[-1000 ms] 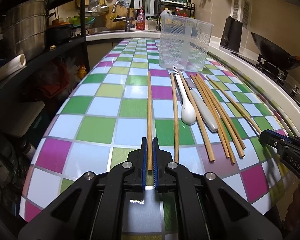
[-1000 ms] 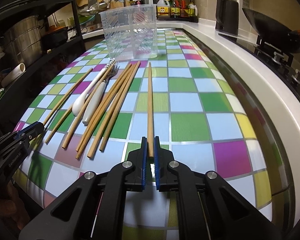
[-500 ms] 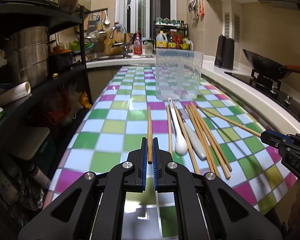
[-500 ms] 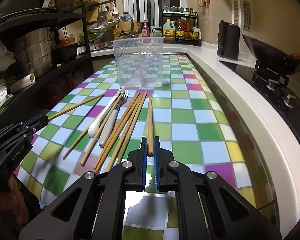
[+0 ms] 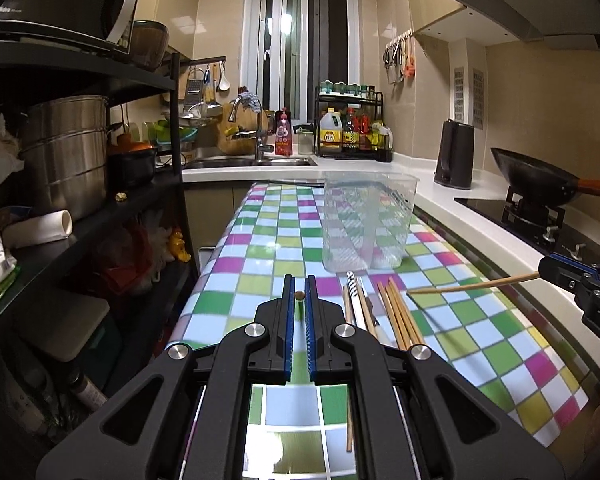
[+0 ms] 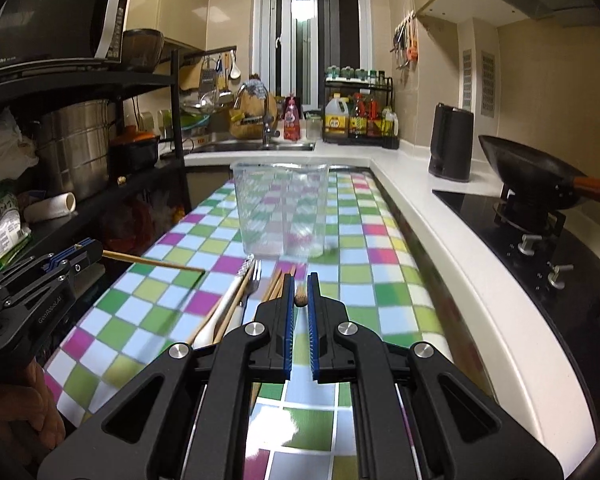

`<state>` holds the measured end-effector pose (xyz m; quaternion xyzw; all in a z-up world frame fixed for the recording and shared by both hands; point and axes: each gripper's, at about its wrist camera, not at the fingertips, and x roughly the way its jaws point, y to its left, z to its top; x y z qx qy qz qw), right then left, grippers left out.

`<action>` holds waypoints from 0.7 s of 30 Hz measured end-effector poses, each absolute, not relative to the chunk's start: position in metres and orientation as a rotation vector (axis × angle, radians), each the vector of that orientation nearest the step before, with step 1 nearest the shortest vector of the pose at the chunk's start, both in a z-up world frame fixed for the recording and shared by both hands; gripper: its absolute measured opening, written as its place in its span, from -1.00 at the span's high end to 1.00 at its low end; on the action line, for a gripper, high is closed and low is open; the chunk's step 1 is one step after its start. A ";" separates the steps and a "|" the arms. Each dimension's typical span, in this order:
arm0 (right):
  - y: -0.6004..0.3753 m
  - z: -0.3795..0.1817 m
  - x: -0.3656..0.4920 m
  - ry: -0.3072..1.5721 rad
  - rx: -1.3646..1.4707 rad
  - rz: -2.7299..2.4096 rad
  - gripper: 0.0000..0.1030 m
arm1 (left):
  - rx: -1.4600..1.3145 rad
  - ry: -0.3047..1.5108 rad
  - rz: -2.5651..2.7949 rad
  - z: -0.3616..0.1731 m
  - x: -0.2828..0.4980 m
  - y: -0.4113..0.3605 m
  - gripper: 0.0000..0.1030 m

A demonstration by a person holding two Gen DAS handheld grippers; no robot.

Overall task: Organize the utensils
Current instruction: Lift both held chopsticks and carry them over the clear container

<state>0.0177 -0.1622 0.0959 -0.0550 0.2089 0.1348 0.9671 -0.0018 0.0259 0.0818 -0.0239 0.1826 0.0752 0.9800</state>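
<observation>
My left gripper (image 5: 299,286) is shut on a wooden chopstick (image 5: 299,296), held end-on and lifted off the checkered table (image 5: 260,248). My right gripper (image 6: 300,284) is shut on another wooden chopstick (image 6: 300,300), also lifted. Each gripper shows in the other's view with its chopstick sticking out: the right one (image 5: 548,272) with its stick (image 5: 472,286), the left one (image 6: 88,250) with its stick (image 6: 152,262). Several chopsticks (image 5: 400,316), a white spoon (image 6: 220,312) and a fork (image 6: 254,280) lie on the table before a clear plastic container (image 5: 366,224), also in the right wrist view (image 6: 280,208).
A black shelf rack (image 5: 100,200) with pots stands left of the table. A white counter (image 6: 440,240) with a stove and wok (image 6: 532,176) runs along the right. A kettle (image 5: 454,154) and the sink (image 5: 252,160) are at the back.
Both grippers have lifted and tilted up, each raising its chopstick off the table; the views now look level across the kitchen instead of down at the table.
</observation>
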 end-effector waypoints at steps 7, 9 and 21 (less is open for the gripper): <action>-0.165 0.130 0.029 0.364 -0.079 0.244 0.87 | -0.073 0.359 0.127 0.111 0.015 0.036 0.90; -0.166 0.140 0.034 0.349 -0.074 0.234 0.87 | -0.082 0.364 0.115 0.120 0.021 0.040 0.90; -0.157 0.187 0.064 0.412 -0.047 0.247 0.87 | -0.128 0.464 0.041 0.159 0.057 0.059 0.90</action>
